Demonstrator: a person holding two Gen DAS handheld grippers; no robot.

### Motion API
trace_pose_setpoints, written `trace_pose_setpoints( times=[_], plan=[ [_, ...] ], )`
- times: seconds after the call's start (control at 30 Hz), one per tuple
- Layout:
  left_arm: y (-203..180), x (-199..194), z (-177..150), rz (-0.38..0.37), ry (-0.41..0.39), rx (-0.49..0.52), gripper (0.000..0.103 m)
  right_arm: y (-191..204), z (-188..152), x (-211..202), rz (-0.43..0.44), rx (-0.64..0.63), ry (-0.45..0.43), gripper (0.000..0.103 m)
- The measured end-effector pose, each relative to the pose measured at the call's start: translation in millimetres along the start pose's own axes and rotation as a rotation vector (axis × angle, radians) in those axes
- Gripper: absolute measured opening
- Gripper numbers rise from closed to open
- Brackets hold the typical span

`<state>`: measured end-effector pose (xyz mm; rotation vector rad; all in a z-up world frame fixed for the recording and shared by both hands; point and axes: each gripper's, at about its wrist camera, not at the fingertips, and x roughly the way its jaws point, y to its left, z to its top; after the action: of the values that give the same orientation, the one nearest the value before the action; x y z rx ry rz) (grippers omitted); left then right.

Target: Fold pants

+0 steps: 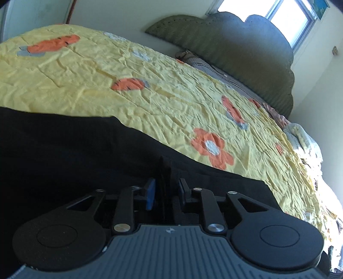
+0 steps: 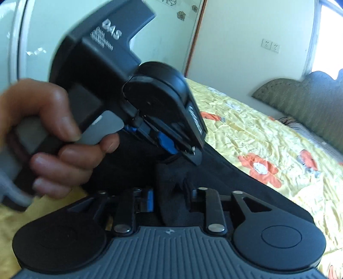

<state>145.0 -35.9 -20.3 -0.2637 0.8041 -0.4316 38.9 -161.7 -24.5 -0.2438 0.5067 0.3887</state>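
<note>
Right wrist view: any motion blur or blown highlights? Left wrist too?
Right wrist view: the hand and the left gripper it holds are smeared by motion; window at right edge is blown out. Left wrist view: sharper, window clipped white, black pants crushed to near featureless dark against the yellow bedspread; strong fisheye curvature in both.

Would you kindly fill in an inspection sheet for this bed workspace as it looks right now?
Surface: yellow bedspread with orange flowers, wrinkled, covering the bed.
Job's things: black pants lying on the bedspread at the near edge.
Clutter: crumpled light bedding at the bed's right edge.
Grippers: left gripper shut on a raised fold of the pants; right gripper shut on pants fabric; the person's left hand holds the left gripper's handle, close beside the right one.
Cables: thin dark cord near the headboard.
Surroundings: green padded headboard, window, wall sockets.
</note>
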Motion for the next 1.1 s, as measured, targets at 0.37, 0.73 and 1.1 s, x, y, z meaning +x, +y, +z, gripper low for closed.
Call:
trace_pose_setpoints(
  times=[0.37, 0.73, 1.1],
  plan=[
    [-46.9, 19.7, -4.8, 0.178, 0.014, 0.348, 0.055, -54.1, -9.4, 1.2, -0.026, 0.293, 0.107, 0.029],
    [-42.0, -5.6, 8.8, 0.232, -0.115, 0.294, 0.055, -67.0, -3.6, -34.3, 0.009, 0.394, -0.044, 0.044],
    [-53.9, 17.9, -8.9, 0.208, -0.029, 0.395, 0.058, -135.4, -29.4, -10.4, -0.218, 0.521, 0.103, 0.044]
  ],
)
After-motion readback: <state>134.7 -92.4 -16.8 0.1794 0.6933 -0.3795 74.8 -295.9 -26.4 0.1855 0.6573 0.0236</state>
